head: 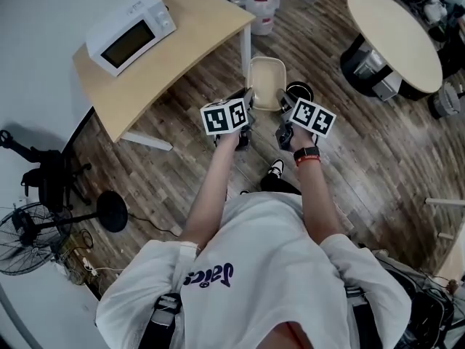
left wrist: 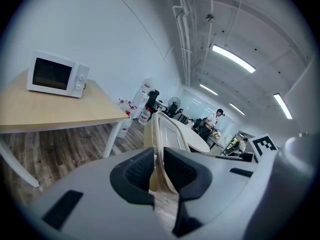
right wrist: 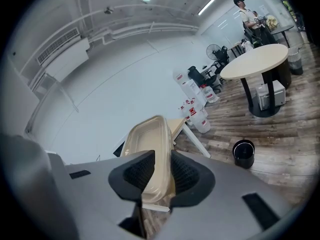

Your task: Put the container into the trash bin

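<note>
A beige plastic container [head: 266, 82] is held up between both grippers, above the wooden floor. My left gripper [head: 247, 102] is shut on the container's left rim [left wrist: 167, 134], which stands on edge between the dark pads [left wrist: 137, 171]. My right gripper [head: 285, 102] is shut on the opposite rim [right wrist: 147, 139], its pads [right wrist: 187, 173] pressing on the thin edge. A small round black trash bin [head: 299, 91] stands on the floor just right of the container and partly behind my right gripper. In the right gripper view the bin [right wrist: 243, 154] stands open-topped to the lower right.
A light wooden table [head: 182, 35] with a white microwave [head: 131, 31] stands to the left. A round table [head: 396, 27] is at the upper right. Water jugs [head: 261, 6] line the far wall. A floor fan [head: 22, 238] and cables lie at the left.
</note>
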